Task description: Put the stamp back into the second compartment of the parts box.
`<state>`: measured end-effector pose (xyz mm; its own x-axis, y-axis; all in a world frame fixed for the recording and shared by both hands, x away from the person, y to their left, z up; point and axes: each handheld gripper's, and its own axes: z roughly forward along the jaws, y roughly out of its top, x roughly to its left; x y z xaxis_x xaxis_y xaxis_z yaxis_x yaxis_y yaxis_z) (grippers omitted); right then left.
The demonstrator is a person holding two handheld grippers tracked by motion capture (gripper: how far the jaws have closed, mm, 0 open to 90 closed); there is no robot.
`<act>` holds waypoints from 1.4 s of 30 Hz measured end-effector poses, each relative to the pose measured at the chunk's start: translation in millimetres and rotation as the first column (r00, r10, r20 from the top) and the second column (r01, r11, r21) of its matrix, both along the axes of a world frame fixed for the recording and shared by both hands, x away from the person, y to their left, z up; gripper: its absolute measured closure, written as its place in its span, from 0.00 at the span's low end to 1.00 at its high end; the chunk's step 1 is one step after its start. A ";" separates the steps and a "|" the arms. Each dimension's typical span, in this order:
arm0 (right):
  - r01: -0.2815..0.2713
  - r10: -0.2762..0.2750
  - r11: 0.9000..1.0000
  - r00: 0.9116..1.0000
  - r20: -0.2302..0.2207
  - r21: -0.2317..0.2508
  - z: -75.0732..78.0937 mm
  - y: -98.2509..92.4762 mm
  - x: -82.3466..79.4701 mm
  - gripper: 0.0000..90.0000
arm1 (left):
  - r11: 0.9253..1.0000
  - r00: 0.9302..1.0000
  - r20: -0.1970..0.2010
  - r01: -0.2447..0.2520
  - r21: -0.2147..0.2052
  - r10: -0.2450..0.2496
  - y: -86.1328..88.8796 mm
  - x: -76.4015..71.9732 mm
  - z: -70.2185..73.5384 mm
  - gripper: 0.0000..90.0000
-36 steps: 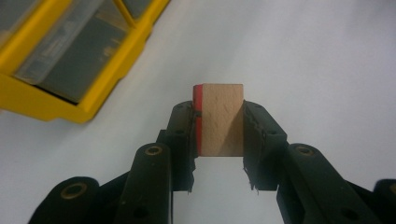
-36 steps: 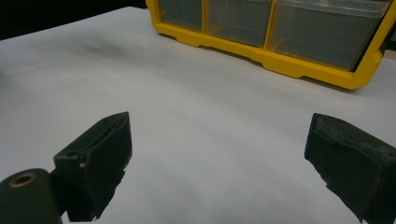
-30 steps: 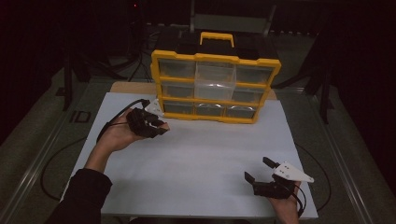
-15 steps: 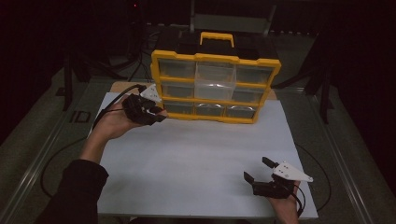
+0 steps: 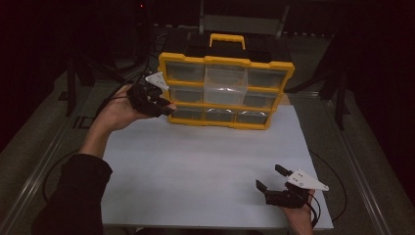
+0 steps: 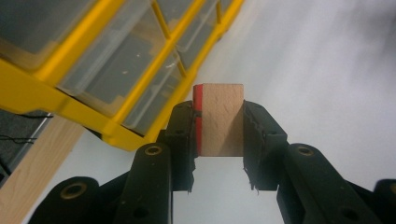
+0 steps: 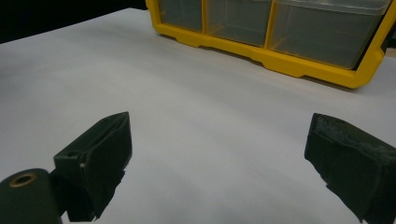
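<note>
While its jaws clamp a wooden block point(image 6: 220, 119) with one red face, the left gripper point(image 5: 166, 108) is held up beside the left end of the yellow drawer organizer point(image 5: 226, 93). Jaws wide and empty, the right gripper point(image 5: 272, 177) sits low over the white tabletop point(image 5: 195, 161); the surrounding room is dark.

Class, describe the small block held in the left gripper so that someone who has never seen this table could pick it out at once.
Find the yellow drawer cabinet at the far edge of the white table. At its left side the left gripper clamps a small wooden block. It is pale wood with one red face.
</note>
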<state>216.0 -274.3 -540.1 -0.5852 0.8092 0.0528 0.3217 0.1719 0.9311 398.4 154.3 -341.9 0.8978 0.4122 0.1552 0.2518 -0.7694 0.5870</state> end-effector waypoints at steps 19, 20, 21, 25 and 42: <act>0.005 -0.005 1.000 1.000 -0.001 0.011 0.1 -2.6 -0.6 0.08 | 0.998 0.999 0.002 -0.031 -0.054 0.032 -8.1 21.0 34.7 0.74; 0.005 -0.005 1.000 1.000 0.000 0.015 0.2 -2.6 -0.7 0.08 | 0.998 0.999 0.007 -0.032 -0.055 0.032 -8.6 22.2 36.8 0.74; 0.004 -0.004 1.000 1.000 0.001 0.015 0.2 -2.7 -0.8 0.08 | 0.998 0.999 0.007 -0.032 -0.058 0.033 -9.2 23.3 38.6 0.74; 0.006 -0.006 1.000 1.000 0.002 0.013 -0.3 -3.7 -0.7 0.08 | 0.998 0.999 0.014 -0.031 -0.051 0.032 -12.6 26.6 46.4 0.74; 0.020 -0.020 0.999 1.000 0.000 0.035 -1.4 -6.1 1.9 0.08 | 0.999 1.000 0.030 0.009 -0.053 -0.008 -40.9 42.3 74.1 0.74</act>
<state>217.9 -280.4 -541.5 -0.5689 0.8184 0.0810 0.3241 0.1326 0.9367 440.7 113.5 -267.9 0.8965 0.4131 0.1600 0.2273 -0.7390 0.6342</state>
